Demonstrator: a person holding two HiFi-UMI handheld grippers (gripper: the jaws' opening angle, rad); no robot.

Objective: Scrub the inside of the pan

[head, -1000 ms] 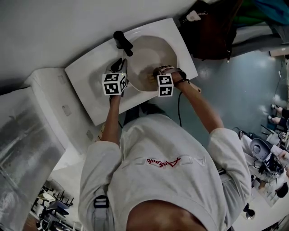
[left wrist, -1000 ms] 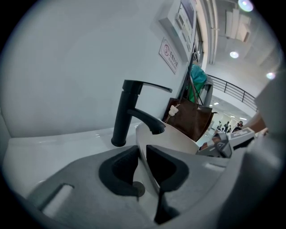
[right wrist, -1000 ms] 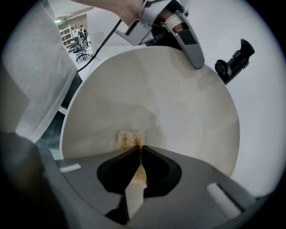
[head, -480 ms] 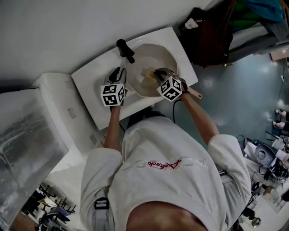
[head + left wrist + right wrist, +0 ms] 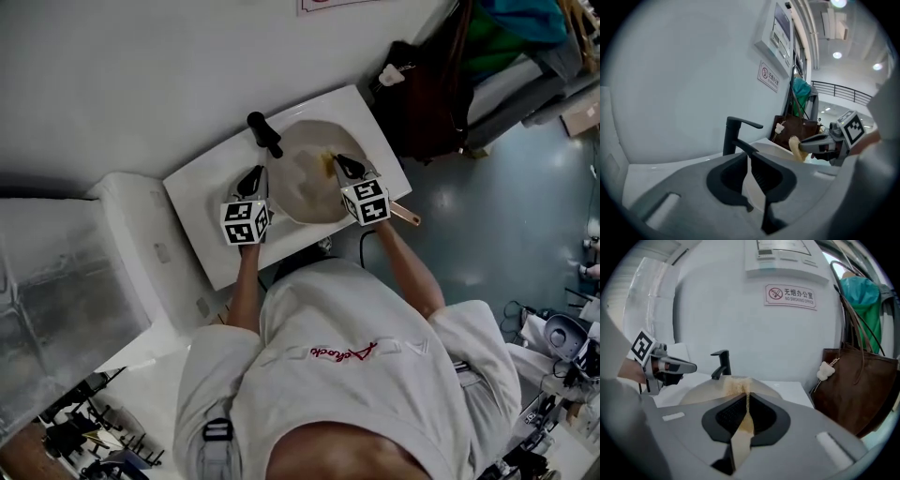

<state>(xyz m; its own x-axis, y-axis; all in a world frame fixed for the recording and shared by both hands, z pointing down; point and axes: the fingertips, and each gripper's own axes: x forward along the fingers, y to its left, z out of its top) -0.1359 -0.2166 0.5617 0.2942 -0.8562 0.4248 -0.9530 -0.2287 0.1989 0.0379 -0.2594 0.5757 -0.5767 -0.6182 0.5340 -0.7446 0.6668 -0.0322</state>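
Dangling sponge (image 5: 737,384): right gripper (image 5: 746,394) has it pinched by a thin edge, with most of it poking out past the tips. Push hard and I reckon it folds or pops loose.
Pan (image 5: 305,187): sitting in the sink (image 5: 211,202) under both grippers, nobody holding it. Scrub it like that and it'll probably spin or rock.
Left gripper (image 5: 751,152): jaws have just been closing, down to a slit. Nothing in between as far as I can see, but the view's kinda dim.
Pan handle (image 5: 405,214): hangs past the sink's front edge by the right arm, easy to bump.
Faucet (image 5: 264,134): right behind the pan, crowds the back side.
Brown bag (image 5: 855,390): off to the right, out of the way.
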